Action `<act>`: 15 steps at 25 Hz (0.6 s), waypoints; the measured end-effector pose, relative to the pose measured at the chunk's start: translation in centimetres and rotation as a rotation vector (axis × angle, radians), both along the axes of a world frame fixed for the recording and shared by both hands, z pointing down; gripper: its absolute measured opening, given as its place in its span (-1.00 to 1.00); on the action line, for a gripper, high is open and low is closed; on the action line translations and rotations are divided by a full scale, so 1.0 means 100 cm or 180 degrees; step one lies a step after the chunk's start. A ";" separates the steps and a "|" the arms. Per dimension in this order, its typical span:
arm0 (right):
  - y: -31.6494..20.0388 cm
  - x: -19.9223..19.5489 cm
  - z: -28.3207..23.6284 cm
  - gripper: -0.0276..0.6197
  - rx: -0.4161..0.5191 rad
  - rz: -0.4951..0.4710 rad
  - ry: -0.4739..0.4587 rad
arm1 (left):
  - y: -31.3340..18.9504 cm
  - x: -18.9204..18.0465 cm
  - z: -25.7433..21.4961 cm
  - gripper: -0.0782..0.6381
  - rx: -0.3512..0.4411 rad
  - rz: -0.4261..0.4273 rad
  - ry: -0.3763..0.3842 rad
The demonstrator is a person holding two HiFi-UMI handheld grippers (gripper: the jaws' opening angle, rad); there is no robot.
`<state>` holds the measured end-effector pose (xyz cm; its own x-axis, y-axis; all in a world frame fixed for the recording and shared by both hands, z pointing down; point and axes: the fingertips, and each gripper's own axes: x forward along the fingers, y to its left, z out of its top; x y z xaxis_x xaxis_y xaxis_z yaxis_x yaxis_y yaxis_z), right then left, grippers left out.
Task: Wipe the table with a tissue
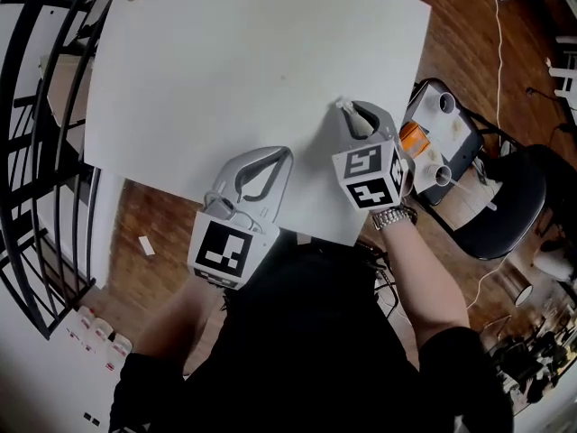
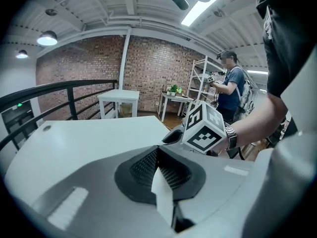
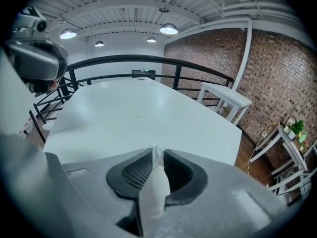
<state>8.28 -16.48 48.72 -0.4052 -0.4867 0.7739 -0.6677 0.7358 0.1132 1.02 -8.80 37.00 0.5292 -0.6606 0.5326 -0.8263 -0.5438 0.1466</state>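
The tissue (image 3: 154, 182) is pinched between the jaws of the right gripper (image 3: 157, 151), which are closed on it. A crumpled end pokes out past the tips. In the head view that end (image 1: 343, 105) lies over the white table (image 1: 225, 52), towards its near right corner. Whether it touches the top cannot be told.

The right gripper (image 1: 353, 112) points away across the table, and the hand holding it wears a metal watch (image 1: 392, 216). Just to its left, the left gripper (image 1: 285, 153) has its tips over the near edge of the table and its body out over the wooden floor (image 1: 153, 224). In the left gripper view its jaws (image 2: 157, 151) are closed too, with a flat white strip (image 2: 162, 195) between them, possibly more tissue.

A black railing (image 1: 27, 152) runs along the left side of the table, and a black chair (image 1: 514, 206) stands to the right. Far off are a brick wall (image 3: 277, 73) and a small white table (image 2: 118, 100).
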 end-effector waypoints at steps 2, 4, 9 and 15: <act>-0.001 -0.013 -0.004 -0.73 0.0014 0.0001 -0.0010 | 0.000 -0.010 0.000 -0.75 -0.0010 0.0021 0.0013; -0.004 -0.025 -0.007 -0.73 0.0033 -0.0004 -0.0011 | 0.000 -0.019 0.002 -0.75 -0.0021 0.0037 0.0016; -0.014 -0.048 -0.008 -0.73 0.0067 -0.0054 -0.0032 | -0.002 -0.032 0.007 -0.75 -0.0026 0.0039 0.0030; -0.023 -0.079 -0.010 -0.73 0.0060 -0.0121 -0.0041 | -0.004 -0.055 0.007 -0.75 -0.0059 0.0009 0.0036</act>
<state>0.38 -18.75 47.70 -0.4338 -0.4852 0.7593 -0.6406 0.7586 0.1187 -4.49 -9.16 37.65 0.5371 -0.6491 0.5387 -0.8230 -0.5433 0.1658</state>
